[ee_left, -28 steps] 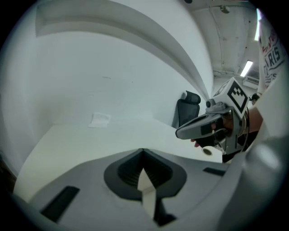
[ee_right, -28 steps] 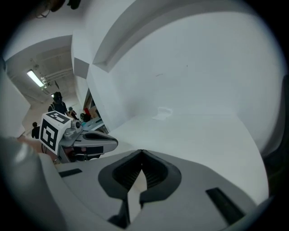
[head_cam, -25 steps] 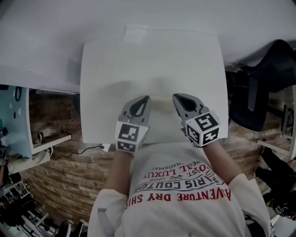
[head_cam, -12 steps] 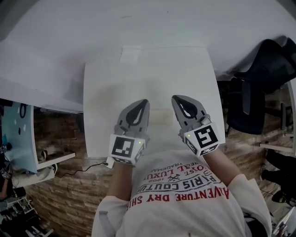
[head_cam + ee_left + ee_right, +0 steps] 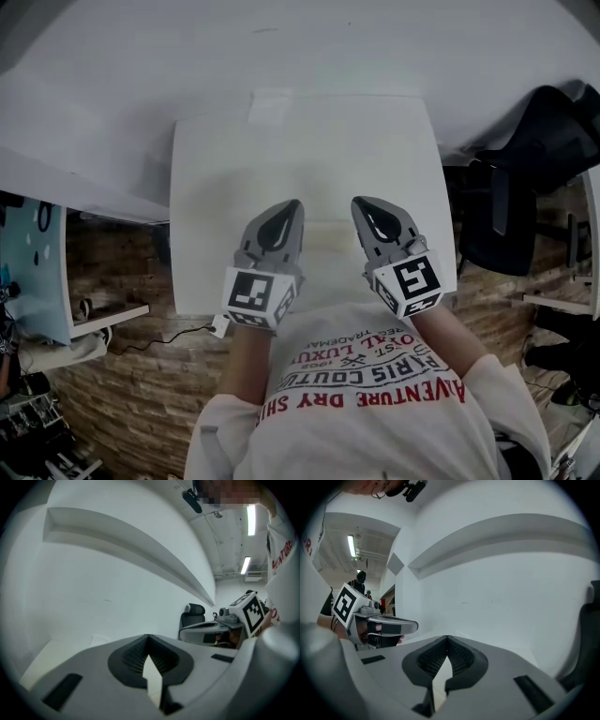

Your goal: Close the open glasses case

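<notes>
White worktop (image 5: 216,187) is carrying a pale shape, probably the case (image 5: 325,236), between the left gripper (image 5: 292,206) and right gripper (image 5: 360,205); open or shut isn't showing. Both are hovering with jaws pressed together, gripping nothing.

We hold our left hand-held gripper (image 5: 289,208) and right hand-held gripper (image 5: 364,206) side by side, tips forward, jaws together, empty
</notes>
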{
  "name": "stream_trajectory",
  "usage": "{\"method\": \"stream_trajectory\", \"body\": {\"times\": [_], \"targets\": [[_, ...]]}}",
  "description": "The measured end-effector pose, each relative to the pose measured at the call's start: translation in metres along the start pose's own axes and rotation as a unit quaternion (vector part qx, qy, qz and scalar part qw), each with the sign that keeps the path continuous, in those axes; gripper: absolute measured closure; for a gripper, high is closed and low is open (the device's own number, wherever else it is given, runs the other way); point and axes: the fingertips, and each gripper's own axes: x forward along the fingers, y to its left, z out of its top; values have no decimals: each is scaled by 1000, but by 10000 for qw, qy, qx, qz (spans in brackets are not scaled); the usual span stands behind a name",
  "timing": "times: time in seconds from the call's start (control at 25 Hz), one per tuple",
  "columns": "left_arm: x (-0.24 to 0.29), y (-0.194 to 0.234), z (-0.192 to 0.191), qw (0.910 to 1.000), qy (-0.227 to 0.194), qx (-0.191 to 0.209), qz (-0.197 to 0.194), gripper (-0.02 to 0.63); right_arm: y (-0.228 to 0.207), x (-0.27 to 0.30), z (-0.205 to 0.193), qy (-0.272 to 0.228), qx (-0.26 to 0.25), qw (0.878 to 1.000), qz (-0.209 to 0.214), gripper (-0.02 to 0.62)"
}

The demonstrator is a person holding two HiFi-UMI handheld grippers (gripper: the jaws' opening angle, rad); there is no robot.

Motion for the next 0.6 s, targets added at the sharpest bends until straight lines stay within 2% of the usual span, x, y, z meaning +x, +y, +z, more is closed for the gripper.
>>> {"method": "stream_trajectory", "body": {"times": [0.6], "targets": [[3,12,-7,9999,38,-147,65,609,4,11,-11,250,-34,9995,-181,583]]}}
